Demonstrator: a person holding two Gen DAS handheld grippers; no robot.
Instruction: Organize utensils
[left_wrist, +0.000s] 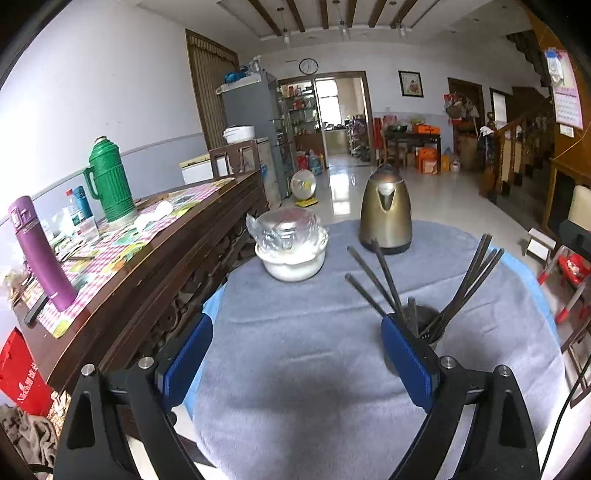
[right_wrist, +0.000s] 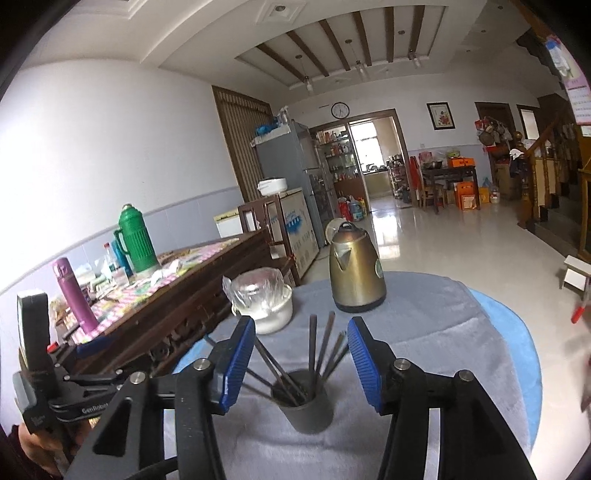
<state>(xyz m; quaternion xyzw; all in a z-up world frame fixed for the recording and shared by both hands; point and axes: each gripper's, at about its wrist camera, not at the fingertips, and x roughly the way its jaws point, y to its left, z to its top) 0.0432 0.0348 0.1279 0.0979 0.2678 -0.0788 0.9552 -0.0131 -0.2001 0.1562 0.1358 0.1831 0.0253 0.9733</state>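
While both tools, left and right, are released, the chopsticks stand in the cup

**Bystanders around the round table**

A brass-coloured kettle is seen standing on the grey cloth, ahead of the claw. To its left a white bowl is set, topped by what appears to be a plastic-wrapped lid. Further left, a green thermos and a purple flask are stood on the checked wooden sideboard.
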